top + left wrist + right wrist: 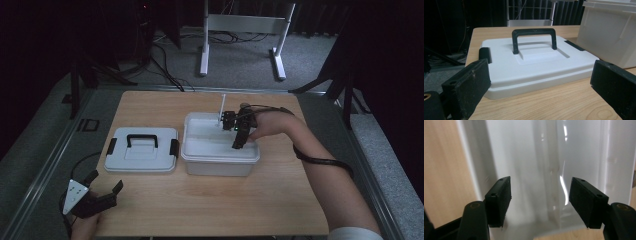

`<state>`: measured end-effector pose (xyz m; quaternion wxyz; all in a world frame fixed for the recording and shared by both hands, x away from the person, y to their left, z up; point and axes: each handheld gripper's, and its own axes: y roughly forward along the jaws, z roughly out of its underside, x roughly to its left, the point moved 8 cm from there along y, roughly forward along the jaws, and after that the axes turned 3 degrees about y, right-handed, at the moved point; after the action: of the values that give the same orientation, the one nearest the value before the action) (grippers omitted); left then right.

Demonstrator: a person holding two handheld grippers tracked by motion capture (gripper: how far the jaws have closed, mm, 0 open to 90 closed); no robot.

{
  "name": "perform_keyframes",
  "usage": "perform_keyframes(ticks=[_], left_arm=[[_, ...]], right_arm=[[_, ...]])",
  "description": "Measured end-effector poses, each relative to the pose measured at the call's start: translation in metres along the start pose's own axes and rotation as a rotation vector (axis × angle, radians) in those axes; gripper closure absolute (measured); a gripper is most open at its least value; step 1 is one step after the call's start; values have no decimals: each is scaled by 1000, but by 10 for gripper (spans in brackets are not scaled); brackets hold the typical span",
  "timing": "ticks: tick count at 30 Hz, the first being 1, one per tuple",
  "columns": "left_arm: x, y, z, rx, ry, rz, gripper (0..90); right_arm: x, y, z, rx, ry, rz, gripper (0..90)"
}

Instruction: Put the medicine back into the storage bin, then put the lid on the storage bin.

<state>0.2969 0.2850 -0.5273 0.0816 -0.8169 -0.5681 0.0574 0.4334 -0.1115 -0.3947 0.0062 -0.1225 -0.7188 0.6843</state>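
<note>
The open white box [220, 150] stands on the tabletop [210, 200], and the lid [142, 150] lies flat just beside it, on its left side, with the black handle [142, 140] running along the lid's long side. The left claw [102, 190] rests before the lid, nearer to it, jaws wide apart and empty. The right claw [238, 142] hangs over the box, jaws open, holding nothing. I judge the left claw should take the lid.

On the tabletop [210, 200] the lid [142, 150] lies flat, left of the open box [220, 165] and just beside it. The right claw [238, 142] hangs over the box; the left claw [106, 182] rests at the tabletop's near left corner, before the lid.
</note>
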Motion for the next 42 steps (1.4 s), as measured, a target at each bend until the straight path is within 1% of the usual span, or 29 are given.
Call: perform_keyframes(ticks=[1, 3, 4, 5, 6, 8, 9, 10, 13, 16, 18, 19, 20, 21, 22, 24, 25, 27, 28, 29, 30, 32, 34, 35, 36, 38, 39, 41, 42], left_arm=[[0, 0, 0, -2, 5, -1, 25], [0, 0, 0, 0, 7, -7, 25], [-1, 0, 0, 0, 8, -8, 25], [0, 0, 0, 0, 8, -11, 25], [-1, 0, 0, 1, 9, -10, 24], [-1, 0, 0, 4, 13, -5, 20], [-1, 0, 0, 6, 17, -4, 17], [-1, 1, 0, 11, 18, -4, 17], [-1, 1, 1, 17, 16, -5, 16], [-2, 1, 1, 21, 23, -1, 16], [-1, 2, 1, 25, 20, -6, 17], [1, 2, 1, 29, 13, -18, 17], [1, 2, 1, 35, -1, -15, 18], [1, 2, 2, 37, -5, -8, 18], [1, 3, 2, 43, -4, -10, 18], [0, 4, 3, 60, 11, 2, 18], [-1, 5, 3, 73, 23, 3, 18], [-3, 6, 4, 92, 38, 18, 18], [-3, 7, 4, 94, 38, 22, 18], [-3, 7, 5, 104, 40, 35, 18], [-3, 8, 5, 118, 43, 39, 18], [-4, 10, 6, 135, 47, 55, 18], [-5, 11, 7, 156, 58, 71, 19], [-6, 12, 8, 170, 64, 82, 19], [-6, 13, 8, 182, 70, 93, 19], [-8, 15, 9, 207, 91, 115, 20], [-9, 15, 10, 219, 100, 125, 20], [-10, 17, 10, 244, 117, 138, 20], [-10, 17, 11, 257, 134, 141, 20]], right_arm=[[2, -2, 4, 2, 3, 0, 292], [4, -6, 12, 6, 4, 10, 291], [6, -8, 16, 6, 7, 6, 284], [7, -10, 19, 8, 14, 6, 280], [8, -11, 24, 10, 19, 17, 280], [11, -16, 33, 2, 33, 10, 253], [11, -18, 38, -2, 41, 18, 253], [13, -19, 43, -4, 45, 16, 252], [16, -21, 56, -2, 60, 32, 239], [23, -22, 74, -5, 71, 32, 227], [28, -22, 86, 3, 80, 40, 221], [30, -22, 90, 1, 82, 42, 221], [34, -22, 96, -10, 91, 32, 221], [38, -22, 101, -14, 92, 30, 221], [40, -22, 104, -22, 94, 29, 222], [46, -18, 113, -30, 109, 20, 223], [48, -15, 116, -31, 111, 19, 223], [55, -5, 122, -28, 109, 18, 223], [58, -1, 124, -27, 107, 19, 223], [60, 3, 126, -32, 108, 16, 223], [63, 7, 127, -38, 117, 7, 223], [67, 15, 131, -37, 108, 10, 231], [71, 23, 135, -39, 121, 3, 231], [72, 27, 137, -47, 124, 7, 232], [74, 30, 138, -55, 135, -1, 232], [76, 37, 141, -74, 144, -9, 233], [78, 40, 143, -74, 150, -17, 234], [81, 47, 146, -77, 152, -11, 234], [83, 49, 147, -77, 157, -11, 234]])
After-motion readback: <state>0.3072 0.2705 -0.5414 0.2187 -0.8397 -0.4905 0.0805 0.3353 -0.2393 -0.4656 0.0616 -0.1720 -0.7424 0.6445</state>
